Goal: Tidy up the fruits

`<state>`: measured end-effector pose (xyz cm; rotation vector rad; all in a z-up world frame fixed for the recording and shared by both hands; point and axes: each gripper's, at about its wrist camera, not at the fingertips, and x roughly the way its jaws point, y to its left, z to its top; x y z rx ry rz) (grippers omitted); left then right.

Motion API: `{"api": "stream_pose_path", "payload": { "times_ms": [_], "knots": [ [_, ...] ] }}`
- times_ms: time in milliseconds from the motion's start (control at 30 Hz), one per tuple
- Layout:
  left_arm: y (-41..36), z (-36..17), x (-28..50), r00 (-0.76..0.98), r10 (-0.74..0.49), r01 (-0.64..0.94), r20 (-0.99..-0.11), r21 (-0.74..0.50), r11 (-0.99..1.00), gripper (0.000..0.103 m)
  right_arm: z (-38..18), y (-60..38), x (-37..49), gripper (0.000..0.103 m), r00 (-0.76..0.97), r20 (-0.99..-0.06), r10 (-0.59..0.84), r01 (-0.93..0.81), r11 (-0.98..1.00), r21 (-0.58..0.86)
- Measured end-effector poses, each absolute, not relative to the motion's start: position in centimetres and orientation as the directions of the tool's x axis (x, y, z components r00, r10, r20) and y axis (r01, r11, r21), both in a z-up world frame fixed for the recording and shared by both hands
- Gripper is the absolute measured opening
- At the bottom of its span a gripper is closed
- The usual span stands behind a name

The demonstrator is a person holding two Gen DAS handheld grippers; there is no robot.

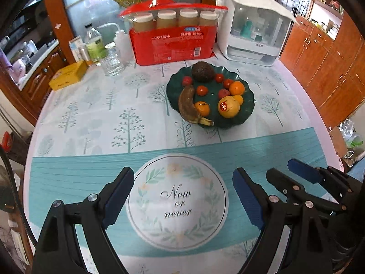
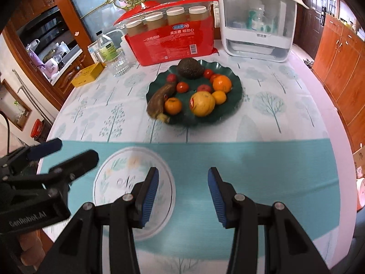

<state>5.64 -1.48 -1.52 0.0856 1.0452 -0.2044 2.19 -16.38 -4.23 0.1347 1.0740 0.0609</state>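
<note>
A dark green scalloped plate [image 1: 247,111] [image 2: 235,91] stands mid-table with fruit on it: a brown banana [image 1: 186,106] [image 2: 159,101], an avocado [image 1: 202,72] [image 2: 190,68], a yellow apple with a sticker [image 1: 228,107] [image 2: 203,104], oranges [image 1: 236,88] [image 2: 222,83], a tangerine [image 1: 202,109] [image 2: 173,106] and several small red fruits [image 1: 202,90]. My left gripper [image 1: 183,179] is open and empty, low over the near table, well short of the plate. My right gripper [image 2: 183,178] is open and empty beside it; it shows at the right of the left wrist view [image 1: 282,169].
A red pack of jars [image 1: 173,43] [image 2: 171,38], a white appliance [image 1: 253,27] [image 2: 255,22], a glass [image 1: 111,61], bottles [image 1: 93,43] and a yellow box [image 1: 68,75] line the table's far side. A printed round motif [image 1: 176,201] lies under the left gripper. Wooden cabinets [image 1: 330,52] stand to the right.
</note>
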Motion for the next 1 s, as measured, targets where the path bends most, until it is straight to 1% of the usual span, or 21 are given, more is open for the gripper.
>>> {"api": "stream_pose_path", "payload": {
  "times_ms": [167, 300, 467, 1000],
  "knots": [
    [-0.7, 0.0, 2.4, 0.518, -0.115, 0.182, -0.847, -0.022, 0.983, 0.090, -2.6, -15.8, -0.5, 0.045, 0.495, -0.862, 0.107, 0.006, 0.992, 0.127],
    [-0.5, 0.6, 0.7, 0.538, -0.102, 0.168, -0.837, -0.012, 0.986, 0.090, -1.3, -15.8, -2.1, 0.045, 0.508, -0.853, 0.123, 0.022, 0.987, 0.156],
    [-0.4, 1.0, -0.8, 0.550, -0.098, 0.160, -0.829, -0.010, 0.987, 0.090, 0.0, -15.3, -3.2, 0.045, 0.543, -0.834, 0.094, 0.018, 0.992, 0.123],
    [0.1, 0.7, -1.9, 0.539, -0.066, 0.089, -0.840, -0.021, 0.996, 0.090, 0.6, -14.7, -4.0, 0.046, 0.556, -0.827, 0.088, 0.003, 0.994, 0.108]
  ]
}}
